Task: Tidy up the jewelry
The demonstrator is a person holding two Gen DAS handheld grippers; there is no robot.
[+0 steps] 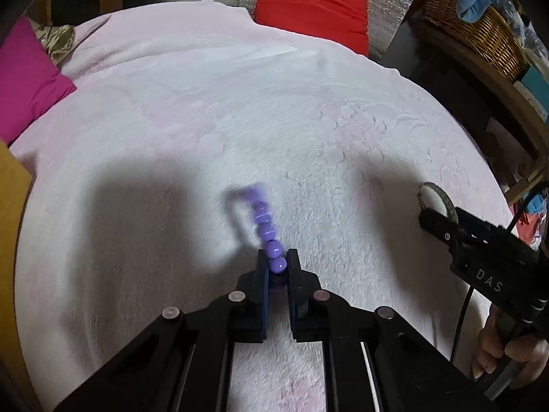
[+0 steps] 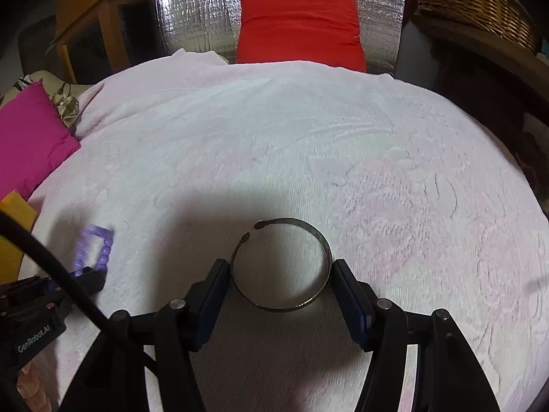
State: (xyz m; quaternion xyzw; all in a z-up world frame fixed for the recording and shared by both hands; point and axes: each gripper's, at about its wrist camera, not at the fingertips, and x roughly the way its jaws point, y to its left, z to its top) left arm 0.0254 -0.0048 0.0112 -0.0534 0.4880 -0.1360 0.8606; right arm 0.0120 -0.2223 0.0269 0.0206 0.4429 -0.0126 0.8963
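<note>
My left gripper [image 1: 277, 263] is shut on a purple bead bracelet [image 1: 264, 221], which hangs blurred above the pale pink blanket [image 1: 240, 120]. It also shows in the right wrist view [image 2: 94, 250], held by the left gripper [image 2: 85, 276] at the lower left. My right gripper [image 2: 280, 273] is shut on a dark metal open cuff bangle [image 2: 319, 240], one finger on each side of the ring. The bangle [image 1: 442, 199] and right gripper [image 1: 429, 218] also show at the right of the left wrist view.
A red cushion [image 2: 298, 27] lies at the far edge before a silver foil sheet [image 2: 192, 10]. A magenta cushion [image 2: 31, 137] sits at the left. A wicker basket [image 1: 480, 24] stands on a wooden shelf at the right. An orange box [image 1: 10, 206] is at the left edge.
</note>
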